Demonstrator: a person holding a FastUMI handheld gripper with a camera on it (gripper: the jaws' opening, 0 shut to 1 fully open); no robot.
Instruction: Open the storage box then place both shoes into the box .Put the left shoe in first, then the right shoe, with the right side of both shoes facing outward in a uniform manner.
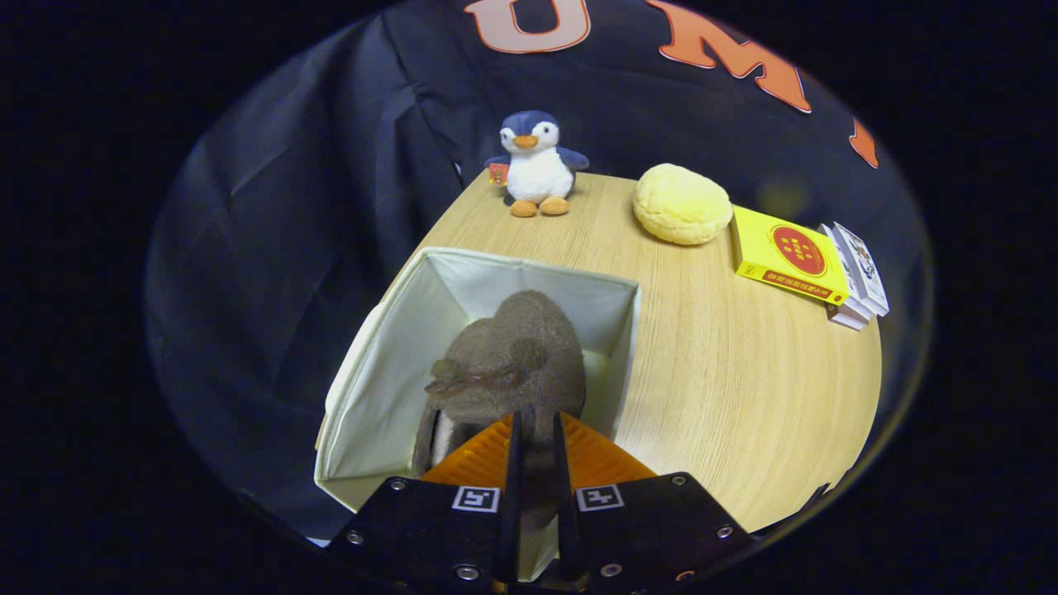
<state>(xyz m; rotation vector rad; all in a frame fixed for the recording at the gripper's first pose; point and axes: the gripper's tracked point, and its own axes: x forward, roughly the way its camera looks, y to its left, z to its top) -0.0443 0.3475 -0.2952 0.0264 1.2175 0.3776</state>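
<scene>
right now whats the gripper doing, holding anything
gripper: shut on the brown shoe, holding it over the open white storage box.

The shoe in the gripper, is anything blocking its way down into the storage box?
Nothing visible does. The gripper is shut on the brown shoe, which hangs inside the open storage box, between its pale walls. Whether another shoe lies underneath is hidden.

Cloth-walled booth point(314, 190), wooden table point(744, 388).
</scene>
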